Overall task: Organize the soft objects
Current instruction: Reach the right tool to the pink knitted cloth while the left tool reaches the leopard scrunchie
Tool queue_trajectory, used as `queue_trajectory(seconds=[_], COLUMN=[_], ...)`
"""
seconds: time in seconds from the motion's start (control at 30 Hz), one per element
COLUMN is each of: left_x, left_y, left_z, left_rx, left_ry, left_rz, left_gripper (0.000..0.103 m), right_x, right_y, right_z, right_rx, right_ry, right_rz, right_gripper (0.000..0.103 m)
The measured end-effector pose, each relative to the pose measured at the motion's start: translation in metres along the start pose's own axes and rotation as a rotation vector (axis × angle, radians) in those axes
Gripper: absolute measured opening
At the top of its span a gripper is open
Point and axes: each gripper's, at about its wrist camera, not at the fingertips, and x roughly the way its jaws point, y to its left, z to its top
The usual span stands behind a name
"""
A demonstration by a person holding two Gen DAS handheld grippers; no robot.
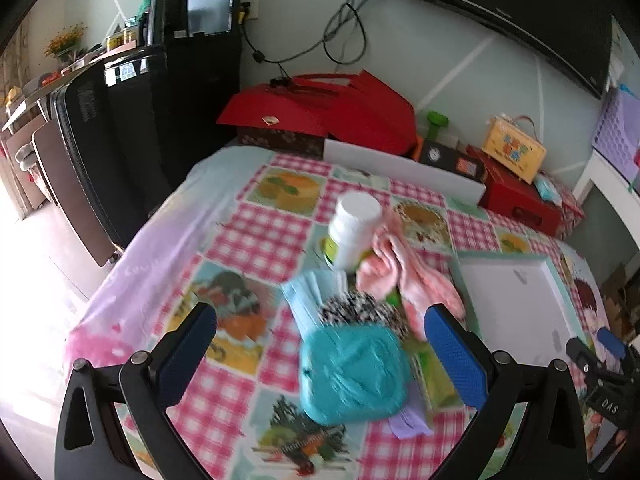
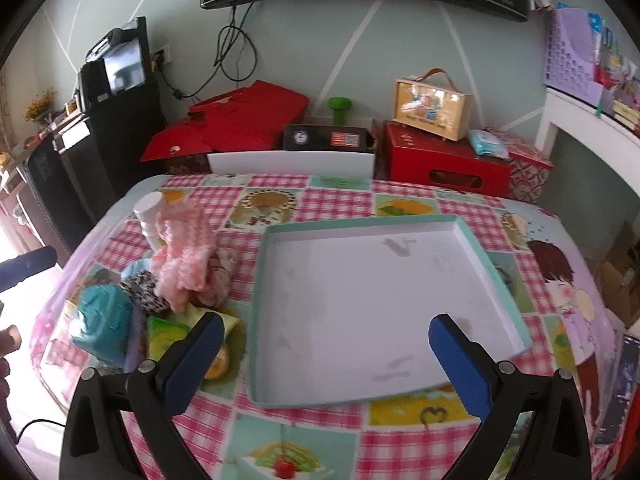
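Observation:
A pile of soft things lies on the checked tablecloth: a teal pouch [image 1: 354, 376], a pink knitted cloth [image 1: 404, 272], a black-and-white speckled fabric [image 1: 356, 310] and a light blue face mask [image 1: 310, 294]. My left gripper [image 1: 320, 348] is open and hovers just above the teal pouch, its blue fingers on either side of the pile. A shallow white tray with a teal rim [image 2: 496, 276] sits to the right of the pile, with nothing in it. My right gripper [image 2: 326, 360] is open above the tray's near part. The pile also shows in the right wrist view, with the pink cloth [image 2: 186, 252] and teal pouch [image 2: 104, 322].
A white bottle [image 1: 354, 230] stands behind the pile. A green packet [image 2: 168, 334] and a purple paper [image 1: 408, 420] lie under it. Red boxes [image 2: 444, 164], a yellow case [image 2: 432, 106] and a white board [image 2: 292, 162] line the table's far edge. Black cases [image 1: 120, 148] stand left.

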Motion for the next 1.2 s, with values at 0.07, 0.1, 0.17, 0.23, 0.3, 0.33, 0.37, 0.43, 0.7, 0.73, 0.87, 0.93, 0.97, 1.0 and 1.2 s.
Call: queue_trajectory(seconds=[0.07,0.1,0.17,0.23,0.3,0.33,0.37,0.43,0.7,0.73,0.87,0.93,0.97,1.0,1.2], left_x=[0.003,0.006,0.01,0.018,0.025,0.028,0.03,0.038,0.078,0.085,0.108,0.117,0.122,0.126,0.149], left_y=[0.007,0.011,0.016,0.022,0.025,0.026,0.026,0.026,0.024,0.024,0.021,0.016,0.014,0.014,0.005], left_z=[0.005,0.01,0.014,0.02,0.024,0.025,0.026,0.029,0.038,0.038,0.037,0.035,0.034,0.033,0.026], left_rx=[-0.003,-0.001,0.004,0.007,0.019,0.025,0.028,0.034,0.033,0.032,0.05,0.08,0.086,0.086,0.1], left_ry=[-0.006,-0.006,-0.005,0.014,0.043,0.057,0.068,0.102,0.256,0.283,0.375,0.409,0.428,0.445,0.539], left_rz=[-0.007,-0.009,-0.015,-0.022,-0.037,-0.04,-0.04,-0.057,-0.121,-0.141,-0.186,-0.195,-0.206,-0.217,-0.258], left_gripper=[0.103,0.103,0.103,0.103,0.103,0.103,0.103,0.103,0.103,0.103,0.103,0.103,0.103,0.102,0.092], right_x=[0.005,0.007,0.013,0.021,0.029,0.033,0.037,0.045,0.08,0.084,0.1,0.107,0.11,0.113,0.135], right_y=[0.008,0.013,0.025,0.038,0.052,0.057,0.062,0.073,0.102,0.104,0.113,0.117,0.118,0.12,0.127], right_z=[0.005,0.007,0.011,0.015,0.018,0.019,0.021,0.023,0.037,0.038,0.043,0.045,0.046,0.047,0.049], right_rx=[-0.009,-0.019,-0.046,-0.074,-0.097,-0.107,-0.12,-0.144,-0.196,-0.198,-0.222,-0.24,-0.245,-0.248,-0.265], right_ry=[0.003,0.001,0.005,0.014,0.025,0.03,0.035,0.047,0.112,0.121,0.158,0.17,0.175,0.183,0.235], right_rz=[0.041,0.06,0.071,0.08,0.106,0.117,0.128,0.138,0.205,0.216,0.251,0.26,0.264,0.271,0.288], right_gripper=[0.103,0.103,0.103,0.103,0.103,0.103,0.103,0.103,0.103,0.103,0.103,0.103,0.101,0.097,0.086])
